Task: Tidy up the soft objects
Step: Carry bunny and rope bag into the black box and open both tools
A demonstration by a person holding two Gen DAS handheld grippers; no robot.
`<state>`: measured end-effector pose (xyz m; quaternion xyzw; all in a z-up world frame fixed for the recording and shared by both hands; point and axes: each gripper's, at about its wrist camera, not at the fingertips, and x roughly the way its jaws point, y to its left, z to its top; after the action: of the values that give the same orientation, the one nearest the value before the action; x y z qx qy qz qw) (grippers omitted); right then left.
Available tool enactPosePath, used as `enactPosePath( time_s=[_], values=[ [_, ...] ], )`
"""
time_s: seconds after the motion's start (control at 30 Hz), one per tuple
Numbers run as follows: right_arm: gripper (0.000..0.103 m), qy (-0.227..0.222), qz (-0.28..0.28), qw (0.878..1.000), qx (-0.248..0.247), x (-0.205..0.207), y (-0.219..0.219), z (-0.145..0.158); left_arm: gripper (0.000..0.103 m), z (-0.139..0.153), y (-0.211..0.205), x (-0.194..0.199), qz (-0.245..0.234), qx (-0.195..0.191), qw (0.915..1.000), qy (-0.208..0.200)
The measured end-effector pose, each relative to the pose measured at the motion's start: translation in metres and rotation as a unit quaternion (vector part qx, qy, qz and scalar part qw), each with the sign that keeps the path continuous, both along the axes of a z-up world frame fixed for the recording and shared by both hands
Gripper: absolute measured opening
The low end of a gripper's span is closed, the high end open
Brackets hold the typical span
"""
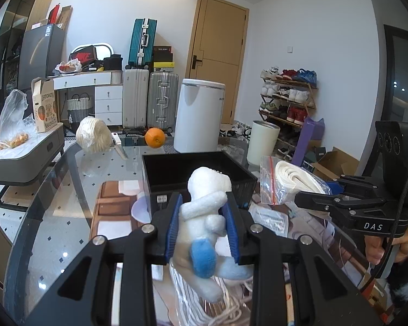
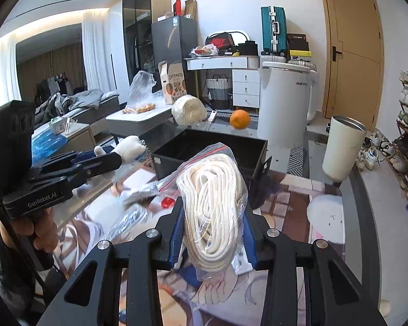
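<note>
Left wrist view showed the left tool (image 1: 204,222) pinching a white plush toy (image 1: 208,212) with blue patches between its blue pads, the toy held upright and clear of the glass desk (image 1: 68,190). Ahead of it stood the black bin (image 1: 193,171), open and apparently empty (its floor was only partly visible), which I judged to be where the soft things were meant to go. Right wrist view showed the right tool (image 2: 212,233) pressed onto a clear zip bag of white rope (image 2: 215,206), lifted and aimed toward the same bin. Carrying both at once probably saved a trip. More rope and bags lay on the desk beneath the toy, seemingly not yet sorted.
</note>
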<state>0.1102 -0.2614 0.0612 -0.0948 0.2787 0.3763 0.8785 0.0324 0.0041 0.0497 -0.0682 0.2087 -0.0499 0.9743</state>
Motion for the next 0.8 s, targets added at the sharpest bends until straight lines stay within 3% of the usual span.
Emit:
enactPosePath(
  time_s=[0.4, 0.8],
  values=[
    [0.037, 0.006, -0.013, 1.0, 0.012, 0.037, 0.02, 0.009, 0.029, 0.011, 0.013, 0.037, 0.018, -0.007, 0.9998, -0.001],
    [0.037, 0.023, -0.018, 1.0, -0.01, 0.089, 0.048, 0.001, 0.029, 0.007, 0.015, 0.085, 0.029, -0.006, 0.9994, 0.018]
  ],
)
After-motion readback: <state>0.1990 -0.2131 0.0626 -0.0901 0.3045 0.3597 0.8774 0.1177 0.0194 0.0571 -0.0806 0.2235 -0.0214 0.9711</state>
